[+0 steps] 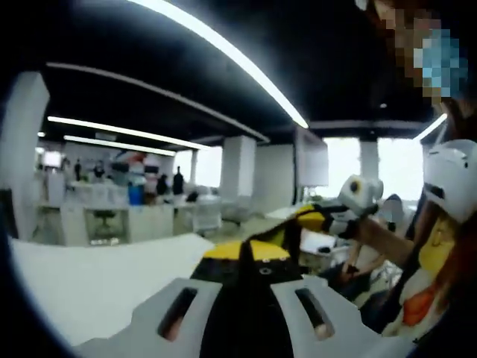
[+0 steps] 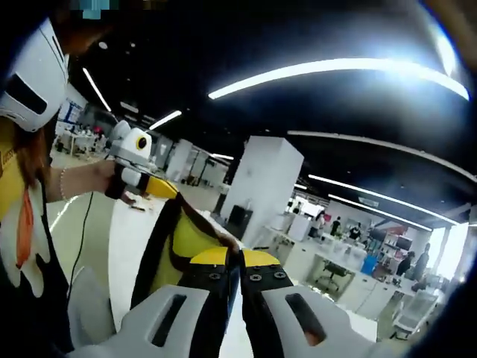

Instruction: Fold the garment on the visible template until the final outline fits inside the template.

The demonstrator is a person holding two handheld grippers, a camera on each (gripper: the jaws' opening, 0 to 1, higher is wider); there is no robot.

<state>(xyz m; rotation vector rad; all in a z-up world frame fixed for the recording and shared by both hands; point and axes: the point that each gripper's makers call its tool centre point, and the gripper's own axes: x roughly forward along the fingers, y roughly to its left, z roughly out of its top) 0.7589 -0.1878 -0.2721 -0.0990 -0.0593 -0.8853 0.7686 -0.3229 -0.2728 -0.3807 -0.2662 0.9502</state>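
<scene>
White tabletop (image 1: 89, 283) below, black-and-yellow garment (image 2: 182, 242) lifted off it and stretched in the air between left gripper (image 1: 253, 272) and right gripper (image 2: 235, 272), both jaws pressed together pinching its fabric

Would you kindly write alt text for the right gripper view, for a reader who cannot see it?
The right gripper, jaws closed on a black-and-yellow garment, lifts it into the air. The left gripper holds the garment's far end, beside the person; an open-plan office lies behind.
</scene>
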